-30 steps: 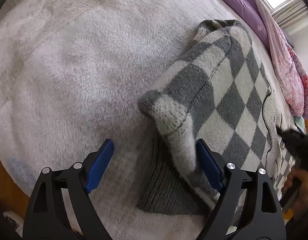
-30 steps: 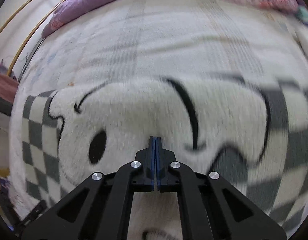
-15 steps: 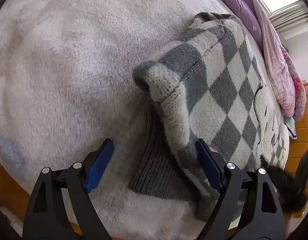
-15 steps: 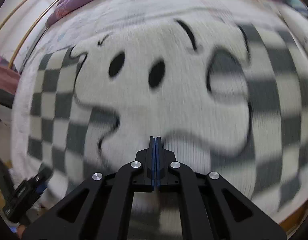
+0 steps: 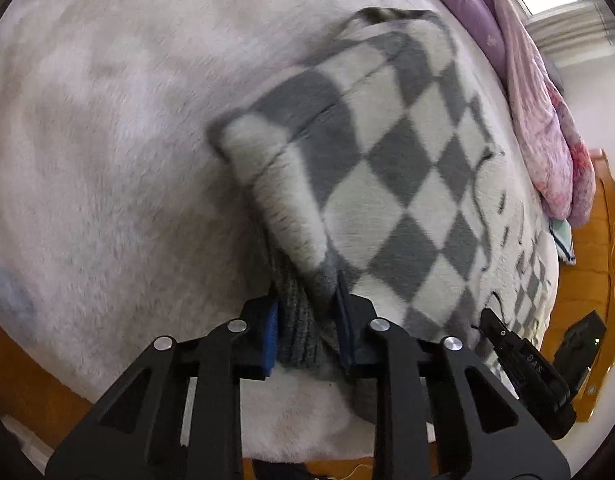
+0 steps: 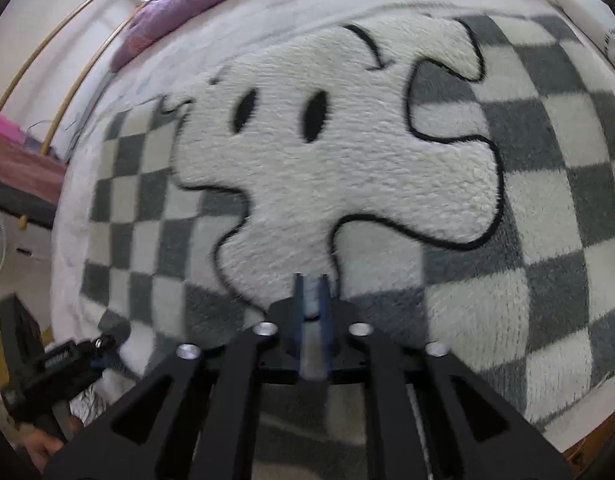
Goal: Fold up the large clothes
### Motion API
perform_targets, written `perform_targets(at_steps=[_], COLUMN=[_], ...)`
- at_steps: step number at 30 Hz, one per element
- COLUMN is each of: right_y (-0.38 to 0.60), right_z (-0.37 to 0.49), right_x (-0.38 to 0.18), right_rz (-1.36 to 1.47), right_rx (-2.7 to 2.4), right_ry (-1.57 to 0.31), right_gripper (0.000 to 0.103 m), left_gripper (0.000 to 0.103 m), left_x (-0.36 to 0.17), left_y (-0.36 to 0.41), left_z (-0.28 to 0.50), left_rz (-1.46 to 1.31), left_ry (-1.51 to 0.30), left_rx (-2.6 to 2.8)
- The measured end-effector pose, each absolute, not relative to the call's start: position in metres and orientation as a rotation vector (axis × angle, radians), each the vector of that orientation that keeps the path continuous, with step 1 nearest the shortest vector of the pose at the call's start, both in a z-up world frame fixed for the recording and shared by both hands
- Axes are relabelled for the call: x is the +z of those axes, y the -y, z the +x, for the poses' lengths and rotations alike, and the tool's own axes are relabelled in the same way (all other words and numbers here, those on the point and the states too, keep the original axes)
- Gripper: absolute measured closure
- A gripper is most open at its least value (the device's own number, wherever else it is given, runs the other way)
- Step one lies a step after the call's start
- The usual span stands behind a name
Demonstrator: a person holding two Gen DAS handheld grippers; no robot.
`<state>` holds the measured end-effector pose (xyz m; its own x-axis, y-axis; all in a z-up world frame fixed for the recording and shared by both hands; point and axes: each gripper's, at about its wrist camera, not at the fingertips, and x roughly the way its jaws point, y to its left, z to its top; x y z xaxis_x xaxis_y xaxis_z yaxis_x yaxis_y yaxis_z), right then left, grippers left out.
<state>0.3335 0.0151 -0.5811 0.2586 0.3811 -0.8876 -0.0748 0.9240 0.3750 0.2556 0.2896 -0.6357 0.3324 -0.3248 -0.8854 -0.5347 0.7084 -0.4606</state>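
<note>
Presently the left gripper (image 5: 307,316) is closing, its blue pads (image 5: 270,332) bearing on the grey ribbed hem (image 5: 295,320) of the checked sweater (image 5: 391,184), bunched between them. Gripping this corner presumably lets the edge be lifted for folding. The right gripper (image 6: 312,300) is opening, its jaws narrowly parted with nothing clamped, poised over the hem at 6 o'clock below the sweater's cartoon patch (image 6: 339,152). The sweater lies spread on a pale fleece blanket (image 5: 107,120); a purple quilt (image 5: 527,80) sits at 1 o'clock. No containers appear.

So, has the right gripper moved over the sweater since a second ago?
Yes. The right gripper has drawn back toward the hem: the sweater's cartoon eyes, once beside its tips, now sit far ahead.
</note>
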Motion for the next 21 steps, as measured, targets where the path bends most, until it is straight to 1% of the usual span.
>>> perform_targets(at_steps=[2,4,5,6,8,14,16,21], right_y=[-0.022,-0.031,-0.037,-0.043,-0.06,-0.11,-0.129,-0.143], right_z=[0.323,0.31,0.302,0.294,0.275,0.238,0.243,0.264], right_x=[-0.572,-0.562,-0.557,-0.552,-0.542,-0.533,-0.533,-0.547], right_rz=[0.295,0.279,0.259,0.24,0.182,0.046,0.039,0.062], right_rx=[0.384,0.454,0.496,0.537,0.609,0.768,0.777,0.729], right_ry=[-1.262,-1.241,-1.236,-1.221,-1.182,-1.11,-1.082,-1.066], right_gripper=[0.081,0.07,0.059,0.053,0.052,0.045,0.041,0.039], left_gripper=[0.082,0.082,0.082,0.082,0.082,0.083,0.083,0.083], left_x=[-0.623,-0.61,-0.607,-0.602,-0.595,-0.567,-0.561,-0.557], left_y=[-0.29,-0.291,-0.291,-0.292,-0.294,-0.277,-0.274,-0.273], left_z=[0.259,0.263,0.266,0.267,0.266,0.284,0.288,0.287], left_rz=[-0.85,-0.879,-0.897,-0.93,-0.975,-0.966,-0.954,-0.953], left_ry=[-1.248,-1.233,-1.23,-1.219,-1.211,-1.198,-1.2,-1.188], left_rx=[0.13,0.102,0.093,0.081,0.072,0.005,-0.012,-0.021])
